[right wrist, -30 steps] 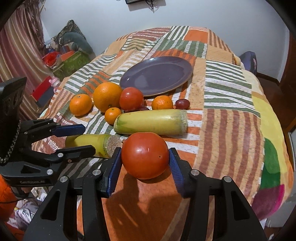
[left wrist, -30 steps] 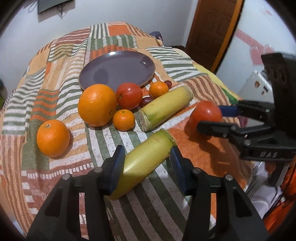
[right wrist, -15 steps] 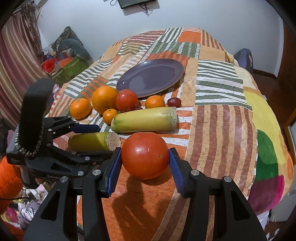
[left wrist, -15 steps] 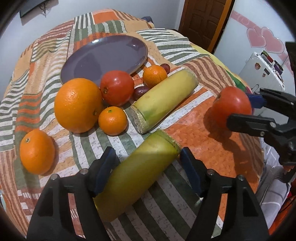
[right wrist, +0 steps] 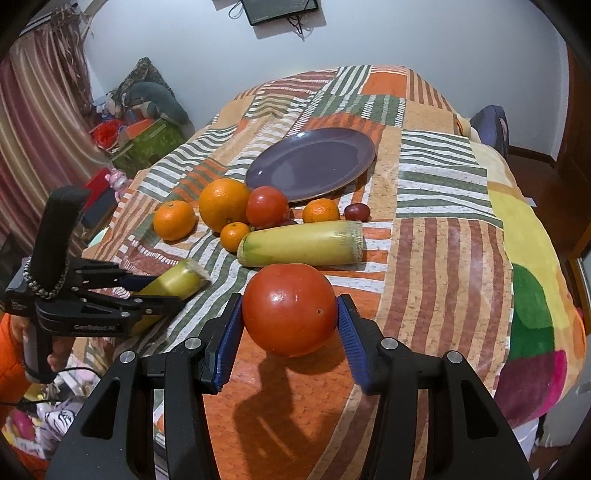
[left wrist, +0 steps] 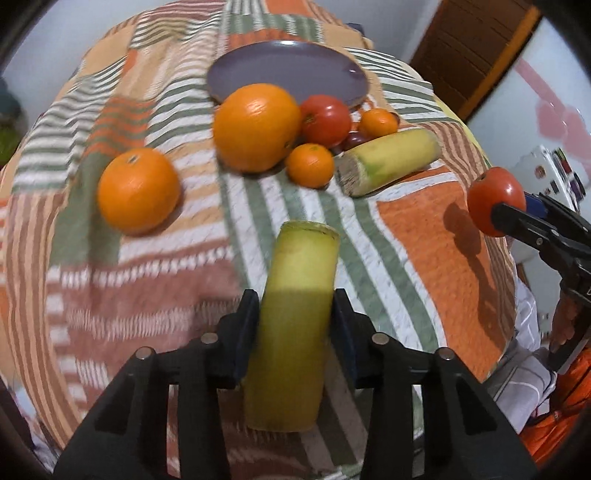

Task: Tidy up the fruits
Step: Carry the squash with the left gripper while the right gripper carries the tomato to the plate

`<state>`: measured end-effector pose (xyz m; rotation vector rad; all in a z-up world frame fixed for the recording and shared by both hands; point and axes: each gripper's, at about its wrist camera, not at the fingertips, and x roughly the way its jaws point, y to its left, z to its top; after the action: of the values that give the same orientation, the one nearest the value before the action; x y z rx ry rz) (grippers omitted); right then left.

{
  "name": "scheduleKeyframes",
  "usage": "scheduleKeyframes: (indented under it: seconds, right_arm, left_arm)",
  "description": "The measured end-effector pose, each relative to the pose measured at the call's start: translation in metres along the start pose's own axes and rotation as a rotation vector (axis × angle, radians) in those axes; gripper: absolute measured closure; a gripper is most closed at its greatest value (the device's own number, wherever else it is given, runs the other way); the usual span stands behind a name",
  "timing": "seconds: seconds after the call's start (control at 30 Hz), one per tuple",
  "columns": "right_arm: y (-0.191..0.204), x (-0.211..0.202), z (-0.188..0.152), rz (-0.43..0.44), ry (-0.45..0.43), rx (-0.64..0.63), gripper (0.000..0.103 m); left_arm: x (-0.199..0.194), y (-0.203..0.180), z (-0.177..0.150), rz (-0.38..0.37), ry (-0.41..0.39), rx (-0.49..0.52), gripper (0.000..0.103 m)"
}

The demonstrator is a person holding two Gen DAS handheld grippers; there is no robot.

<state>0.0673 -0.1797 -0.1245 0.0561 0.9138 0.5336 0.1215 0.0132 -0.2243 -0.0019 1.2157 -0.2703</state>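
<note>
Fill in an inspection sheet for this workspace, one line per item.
Surface: patchwork striped bedspread, orange, green and brown.
Job's things: empty purple plate; three oranges, two small mandarins, a second tomato, two dark grapes and a yellow-green stalk grouped beside it.
Clutter: nothing seen on the bedspread.
Grippers: left gripper closing around another stalk piece; right gripper shut on tomato.
Cables: wires below wall screen.
Surroundings: curtain, piled boxes, wooden door.
</note>
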Motion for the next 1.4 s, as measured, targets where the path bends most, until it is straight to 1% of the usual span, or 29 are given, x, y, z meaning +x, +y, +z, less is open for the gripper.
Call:
scheduleKeyframes:
  seconds: [0.17, 0.27, 0.4, 0.47, 0.57, 0.67, 0.9, 1.13, 1.4]
  right_arm:
    - [0.001, 0.0, 0.0, -0.004, -0.003, -0.007, 0.056]
    - [0.002, 0.0, 0.001, -0.01, -0.002, -0.009, 0.056]
    - [0.002, 0.0, 0.002, -0.02, -0.003, -0.013, 0.056]
    - [0.002, -0.001, 0.004, -0.033, -0.007, -0.021, 0.056]
    - [0.002, -0.002, 0.01, -0.043, -0.017, -0.03, 0.056]
    - [0.001, -0.003, 0.019, -0.052, -0.036, -0.043, 0.056]
    - [0.002, -0.009, 0.045, -0.061, -0.102, -0.073, 0.056]
    - [0.0, -0.011, 0.072, -0.079, -0.154, -0.097, 0.056]
    - [-0.005, -0.003, 0.1, -0.099, -0.197, -0.113, 0.056]
  left_arm:
    - [-0.002, -0.007, -0.009, 0.042, -0.013, 0.029, 0.063]
    - [0.003, -0.007, -0.005, 0.03, -0.011, 0.017, 0.063]
    - [0.004, -0.007, -0.003, 0.017, -0.032, -0.002, 0.064]
    - [-0.001, -0.011, -0.004, 0.007, -0.055, 0.008, 0.066]
    - [-0.014, -0.021, -0.006, 0.024, -0.101, 0.041, 0.066]
    - [-0.028, -0.02, -0.001, 0.014, -0.138, 0.03, 0.066]
    - [-0.056, -0.015, 0.028, 0.011, -0.235, 0.005, 0.066]
    - [-0.075, -0.004, 0.061, 0.031, -0.321, -0.021, 0.066]
    - [-0.079, 0.011, 0.098, 0.06, -0.377, -0.048, 0.066]
